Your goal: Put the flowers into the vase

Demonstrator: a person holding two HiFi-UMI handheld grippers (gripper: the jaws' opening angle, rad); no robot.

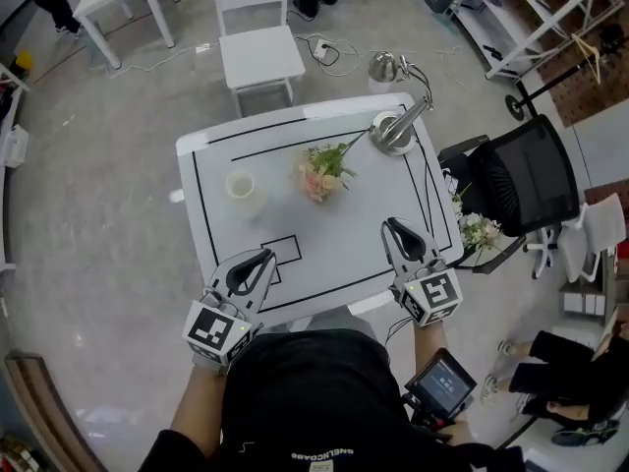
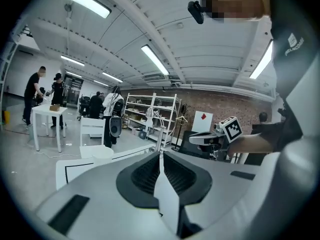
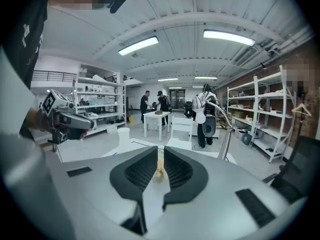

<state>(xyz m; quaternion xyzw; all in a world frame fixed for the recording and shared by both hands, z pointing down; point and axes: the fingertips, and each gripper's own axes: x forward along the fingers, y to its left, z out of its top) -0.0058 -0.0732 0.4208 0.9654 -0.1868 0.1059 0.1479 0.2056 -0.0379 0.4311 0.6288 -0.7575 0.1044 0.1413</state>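
The left gripper (image 1: 265,256) had its jaws brought together, with only a hairline seam between the ribbed pads and nothing caught in it. It was over the near left edge of the white table (image 1: 334,239), its tips just beside a small black-taped rectangle (image 1: 285,249) marked on the top. The right gripper (image 1: 393,226) was held over the near right part of the table, well apart from the left one. Its jaws were all but closed, leaving a narrow slit that gripped nothing. In the right gripper view, a bit of the blossoms farther along the table showed through that slit. Neither gripper touched any of the things on the table.

Farther out, the flowers (image 1: 322,173) lay on their side around the middle of the table, with pink and cream blooms toward the near side and green stems pointing far and right. The white vase (image 1: 243,190) stood upright to their left, near them but not touching, and it was empty. At the far right corner of the table was a silver stand (image 1: 393,134) with a round base, just beyond the stem ends.

Off the table, a white chair (image 1: 257,47) stood on the far side. A black office chair (image 1: 521,180) stood to the right, with a second bunch of flowers (image 1: 479,232) beside it.
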